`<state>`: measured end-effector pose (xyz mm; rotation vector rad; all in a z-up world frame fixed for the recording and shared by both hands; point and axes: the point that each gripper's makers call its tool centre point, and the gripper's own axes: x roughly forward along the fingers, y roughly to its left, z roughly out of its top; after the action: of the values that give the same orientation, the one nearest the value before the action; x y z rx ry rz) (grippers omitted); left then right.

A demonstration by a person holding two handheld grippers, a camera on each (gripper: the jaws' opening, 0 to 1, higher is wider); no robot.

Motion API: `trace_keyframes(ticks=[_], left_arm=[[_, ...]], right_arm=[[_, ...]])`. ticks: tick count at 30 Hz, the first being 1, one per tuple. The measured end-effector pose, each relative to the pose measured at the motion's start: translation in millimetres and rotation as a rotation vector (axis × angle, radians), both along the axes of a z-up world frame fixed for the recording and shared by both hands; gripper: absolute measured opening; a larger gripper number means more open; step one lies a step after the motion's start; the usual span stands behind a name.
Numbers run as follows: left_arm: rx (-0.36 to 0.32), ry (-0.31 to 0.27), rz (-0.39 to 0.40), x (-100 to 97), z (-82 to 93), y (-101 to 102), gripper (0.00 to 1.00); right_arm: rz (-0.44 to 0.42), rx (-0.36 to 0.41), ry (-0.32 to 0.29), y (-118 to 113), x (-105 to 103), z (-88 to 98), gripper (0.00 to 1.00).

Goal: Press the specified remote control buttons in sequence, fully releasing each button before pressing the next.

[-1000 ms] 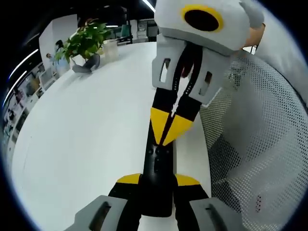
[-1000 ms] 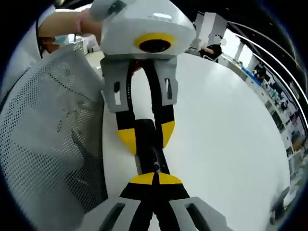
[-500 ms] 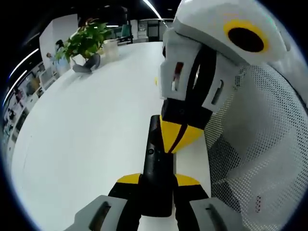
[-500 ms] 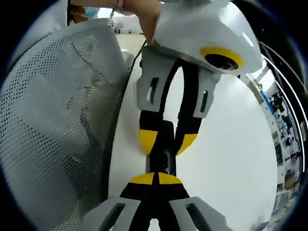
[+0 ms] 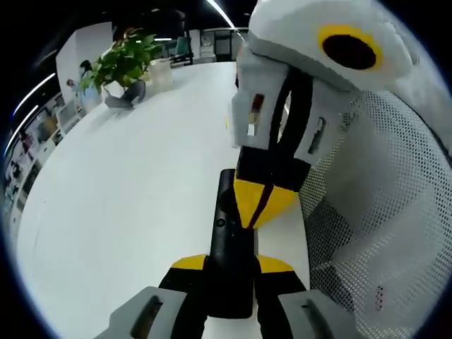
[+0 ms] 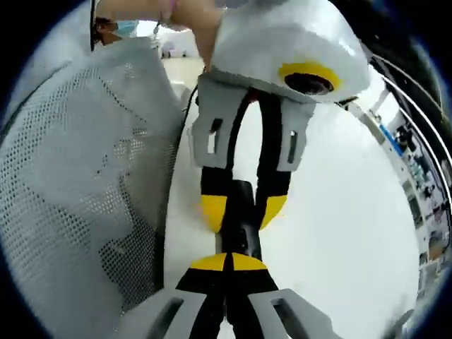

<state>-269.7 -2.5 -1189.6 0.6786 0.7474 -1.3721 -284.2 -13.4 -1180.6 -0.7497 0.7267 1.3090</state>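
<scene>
Left claw grasps the remote; right claw, clenched, presses its tip on it.
One press is under way above the desk; how many remain, I cannot tell.

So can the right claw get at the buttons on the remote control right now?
Probably yes. The left claw grips the remote control at one end, and the shut right claw already sits on its button face, with nothing between them.

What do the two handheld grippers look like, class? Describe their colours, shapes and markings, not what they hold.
Both match. The left gripper and the right gripper each have black jaws with yellow tips, on grey brackets with slot-shaped cut-outs. Seen from the opposite camera, each carries a rounded white housing with a yellow ring around a dark opening. The person wears a white mesh garment.
</scene>
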Motion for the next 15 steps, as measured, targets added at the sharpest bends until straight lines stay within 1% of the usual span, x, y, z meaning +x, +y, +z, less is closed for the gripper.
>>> trace_keyframes(ticks=[2, 3, 4, 6, 8, 9, 12, 14, 15], left_arm=[[-0.002, 0.001, 0.004, 0.0, 0.0, 0, 0.24], [0.0, -0.001, 0.005, -0.1, -0.1, 0, 0.24], [0.001, -0.001, 0.005, -0.4, -0.1, 0, 0.24], [0.004, -0.001, 0.003, -0.5, -0.1, 0, 0.24], [0.003, -0.001, -0.002, -0.4, 0.0, 0, 0.24], [0.002, -0.001, -0.003, -0.3, 0.0, 0, 0.24], [0.002, 0.0, -0.005, -0.3, 0.1, 0, 0.24], [0.002, 0.0, -0.004, -0.2, 0.1, 0, 0.24], [0.002, 0.0, -0.003, -0.1, 0.0, 0, 0.24]], right_arm=[[-0.068, 0.026, 0.057, -2, 2, 1.2, 0.0], [-0.084, 0.033, 0.064, -2, 3, 1.0, 0.0], [-0.103, 0.017, 0.047, -6, 8, 1.1, 0.0], [-0.102, -0.006, 0.015, -12, 14, 1.1, 0.0], [-0.105, 0.005, 0.027, -12, 14, 2.7, 0.0], [-0.115, 0.027, 0.042, -10, 15, 4.4, 0.0], [-0.104, 0.043, 0.045, -6, 16, 5.6, 0.0], [-0.067, 0.019, 0.081, -3, 10, -1.1, 0.0], [-0.034, 0.029, 0.017, 1, 17, 1.8, 0.0]])
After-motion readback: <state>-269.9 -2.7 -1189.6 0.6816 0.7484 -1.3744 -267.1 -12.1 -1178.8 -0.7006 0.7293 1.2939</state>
